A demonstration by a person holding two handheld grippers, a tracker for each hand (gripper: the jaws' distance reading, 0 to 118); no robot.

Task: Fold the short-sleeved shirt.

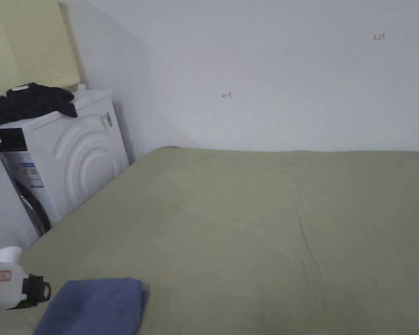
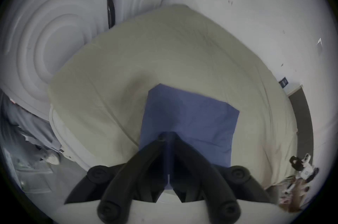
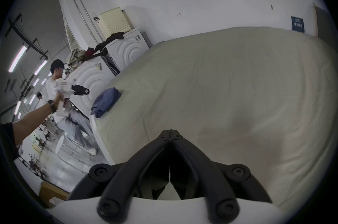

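Note:
The short-sleeved shirt (image 1: pixel 95 307) is blue and lies folded into a compact rectangle on the near left corner of the olive-green bed sheet (image 1: pixel 256 227). In the left gripper view the shirt (image 2: pixel 190 121) lies just beyond my left gripper (image 2: pixel 167 136), whose jaws are shut with nothing between them. In the right gripper view the left gripper (image 3: pixel 86 91) hangs in the air to the left of the shirt (image 3: pixel 106 102), apart from it. My right gripper (image 3: pixel 170 132) is shut and empty above bare sheet, well to the right of the shirt.
Two white washing machines (image 1: pixel 73 157) stand against the bed's left side, with dark clothes (image 1: pixel 29 102) and a cream basket (image 1: pixel 34 43) on top. A white wall (image 1: pixel 269 74) backs the bed. Another person (image 3: pixel 60 96) stands on the floor to the left.

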